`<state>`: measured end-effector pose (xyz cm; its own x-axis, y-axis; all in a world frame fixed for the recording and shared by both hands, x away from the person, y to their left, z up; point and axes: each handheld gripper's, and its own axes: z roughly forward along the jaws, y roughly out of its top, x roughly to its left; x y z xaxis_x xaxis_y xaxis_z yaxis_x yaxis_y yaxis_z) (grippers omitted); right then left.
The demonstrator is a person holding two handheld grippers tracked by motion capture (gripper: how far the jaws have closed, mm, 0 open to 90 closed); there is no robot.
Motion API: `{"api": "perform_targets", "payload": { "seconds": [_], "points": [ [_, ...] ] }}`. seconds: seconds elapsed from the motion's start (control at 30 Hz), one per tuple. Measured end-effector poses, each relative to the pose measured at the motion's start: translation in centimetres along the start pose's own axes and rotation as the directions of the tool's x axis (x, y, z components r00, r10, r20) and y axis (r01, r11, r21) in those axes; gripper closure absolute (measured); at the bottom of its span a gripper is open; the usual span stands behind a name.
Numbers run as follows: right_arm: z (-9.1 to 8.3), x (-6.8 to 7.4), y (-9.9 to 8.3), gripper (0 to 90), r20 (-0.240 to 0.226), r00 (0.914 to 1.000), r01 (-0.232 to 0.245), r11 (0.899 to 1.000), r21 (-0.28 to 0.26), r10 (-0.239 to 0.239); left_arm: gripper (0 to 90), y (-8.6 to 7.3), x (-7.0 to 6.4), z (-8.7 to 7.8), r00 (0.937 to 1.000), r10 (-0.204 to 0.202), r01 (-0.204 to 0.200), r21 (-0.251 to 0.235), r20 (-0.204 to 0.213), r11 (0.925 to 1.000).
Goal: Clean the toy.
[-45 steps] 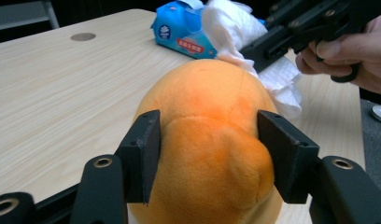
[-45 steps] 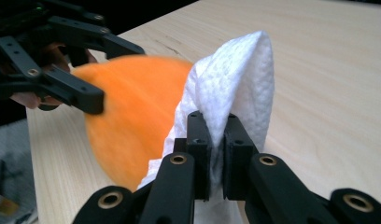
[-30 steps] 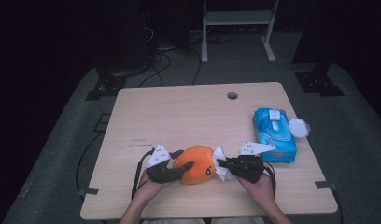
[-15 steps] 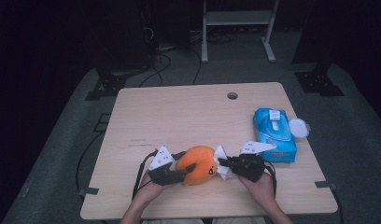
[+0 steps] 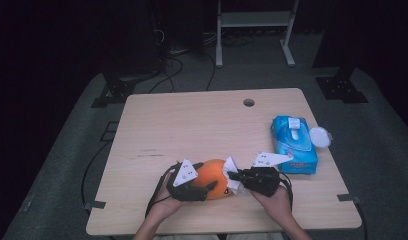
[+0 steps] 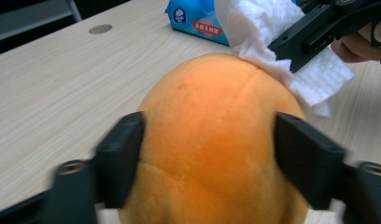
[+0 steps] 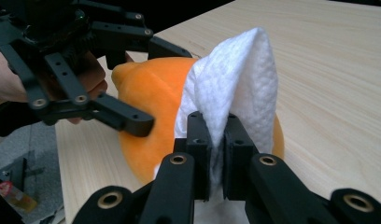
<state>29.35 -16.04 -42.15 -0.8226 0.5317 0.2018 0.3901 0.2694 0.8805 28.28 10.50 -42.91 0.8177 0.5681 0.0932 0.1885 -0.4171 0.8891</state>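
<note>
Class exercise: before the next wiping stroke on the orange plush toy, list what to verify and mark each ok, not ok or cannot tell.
1. Left gripper clamps the round orange plush toy on both sides: ok.
2. Right gripper pinches the folded white wet wipe: ok.
3. Wipe touches the toy: ok.
4. Toy rests on the light wooden table: ok.
5. Blue wipe packet apart from the work: ok.
6. Packet's lid shut: cannot tell.
</note>
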Motion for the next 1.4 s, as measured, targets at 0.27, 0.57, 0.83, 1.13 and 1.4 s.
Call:
{"api": "perform_targets", "payload": {
  "seconds": [0.27,0.57,0.83,1.13,1.4],
  "points": [
    [-0.7,-0.7,0.7,83.0,0.021,0.9996,-0.019,0.999,-0.046,0.02,45.5,0.6,-1.8,0.5,0.9722,0.206,-0.215,-0.068,-0.111,0.9744],
    [0.1,0.0,0.0,82.9,-0.016,0.9999,0.002,1.0,-0.016,-0.003,26.9,0.5,0.6,-0.3,0.995,-0.097,0.098,-0.086,0.025,0.9914],
    [-0.2,-2.5,-1.6,83.0,0.045,0.9964,-0.073,0.997,0.015,0.073,31.5,-0.9,1.2,-0.4,0.9853,-0.147,0.152,-0.059,0.086,0.9866],
    [-0.5,-0.5,-0.2,82.9,0.01,0.9999,-0.012,1.0,-0.016,0.013,33.3,-1.2,1.2,-0.5,0.9845,-0.125,0.131,-0.035,0.123,0.9908],
    [-0.1,-1.7,-1.5,83.0,0.003,0.9985,-0.055,0.998,0.008,0.055,16.6,-0.7,1.4,-0.5,0.975,-0.196,0.198,0.0,0.104,0.9803]
  ]
}}
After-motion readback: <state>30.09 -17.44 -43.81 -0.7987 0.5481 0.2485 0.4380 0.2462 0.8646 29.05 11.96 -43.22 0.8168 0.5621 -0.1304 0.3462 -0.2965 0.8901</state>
